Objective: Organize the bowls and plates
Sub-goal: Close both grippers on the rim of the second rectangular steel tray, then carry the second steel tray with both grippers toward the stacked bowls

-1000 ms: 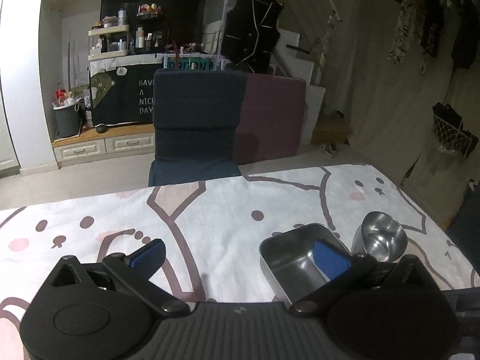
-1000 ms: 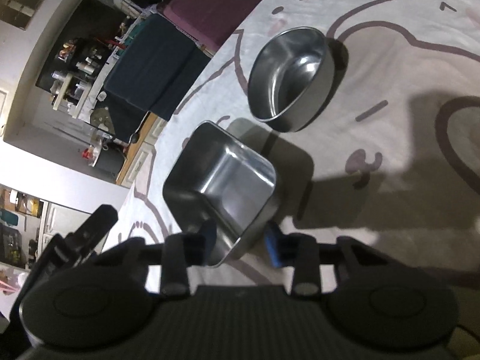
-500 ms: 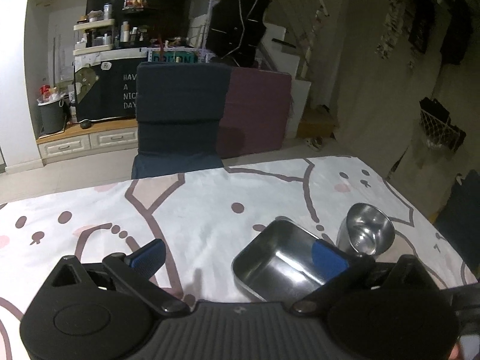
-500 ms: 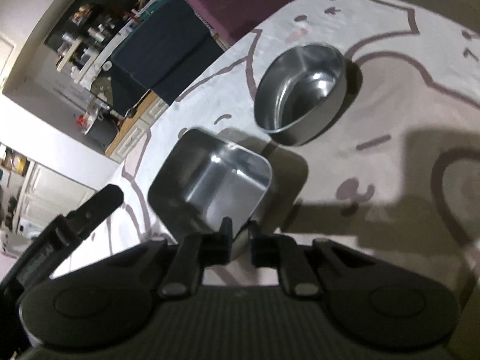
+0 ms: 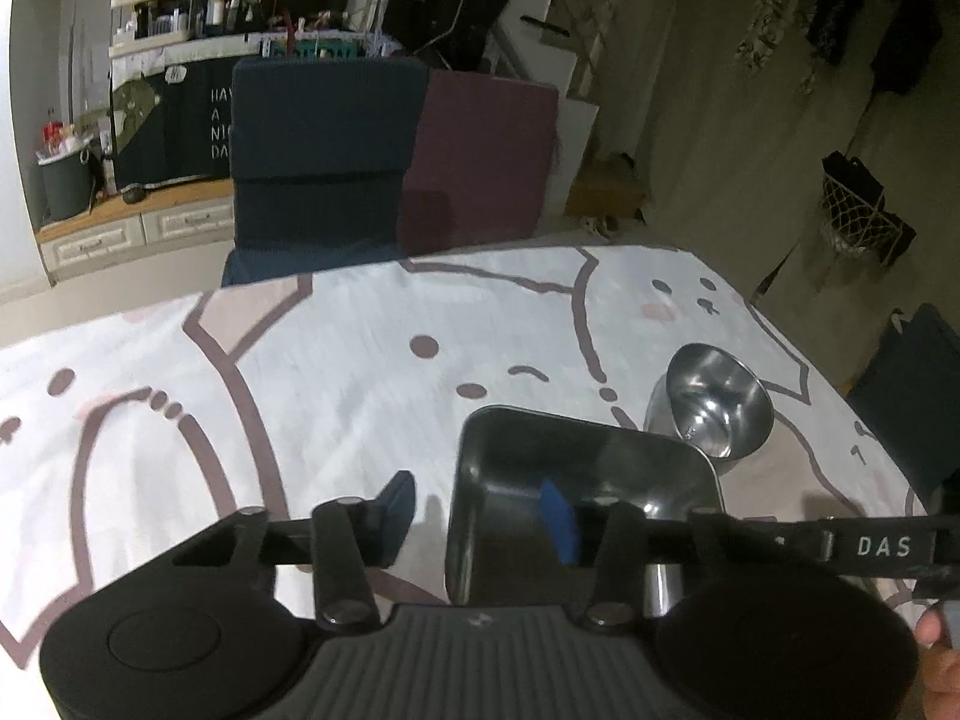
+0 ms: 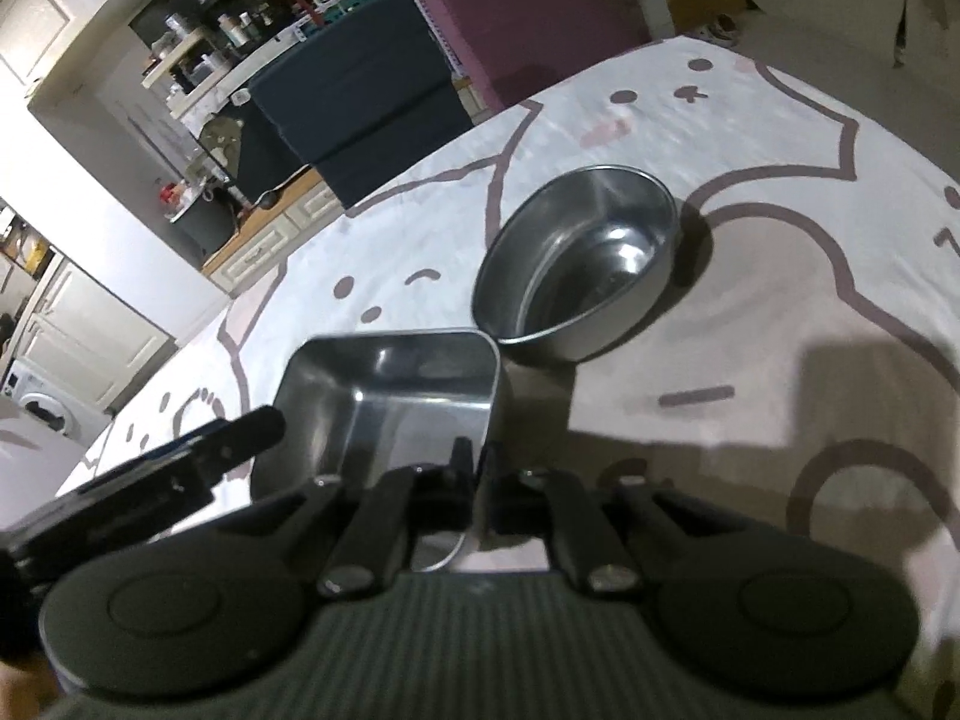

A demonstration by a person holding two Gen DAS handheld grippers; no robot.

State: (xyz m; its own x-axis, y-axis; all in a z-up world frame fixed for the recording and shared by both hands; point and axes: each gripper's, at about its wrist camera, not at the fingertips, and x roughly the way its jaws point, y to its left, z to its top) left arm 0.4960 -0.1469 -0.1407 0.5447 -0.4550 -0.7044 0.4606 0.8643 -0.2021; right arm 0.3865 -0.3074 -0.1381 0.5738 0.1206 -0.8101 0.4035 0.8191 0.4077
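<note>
**Both grippers on the square tray**

While the right gripper (image 6: 477,468) sits clenched on the near right wall of the square steel tray (image 6: 384,396), we have the left gripper (image 5: 480,510) straddling the tray's left wall, its fingers closing. Right fingers (image 6: 459,465) are pinched tight on the thin rim, one inside the tray and one outside. On the left gripper, the blue pad (image 5: 558,519) is inside the tray and the other finger (image 5: 396,510) is outside it, over the cloth; there is a clear gap between that outer finger and the tray wall, so the left grip is not made.

Tray location: on the counter (image 5: 360,390), which is covered by a white cloth with brown cartoon outlines. From the right wrist view the tray looks tilted, near end raised; we cannot tell if it is fully off the cloth.

Round steel bowl (image 6: 576,270) is just beyond the tray's far right corner, upright, empty, resting on the cloth. In the left wrist view the bowl (image 5: 714,408) appears close to the tray corner; contact cannot be judged.

Past the tray, across the counter, is a dark blue chair (image 5: 318,156), with a maroon panel (image 5: 480,156) just to its right. A fingertip (image 5: 930,630) of the person shows at the left view's lower right edge.
</note>
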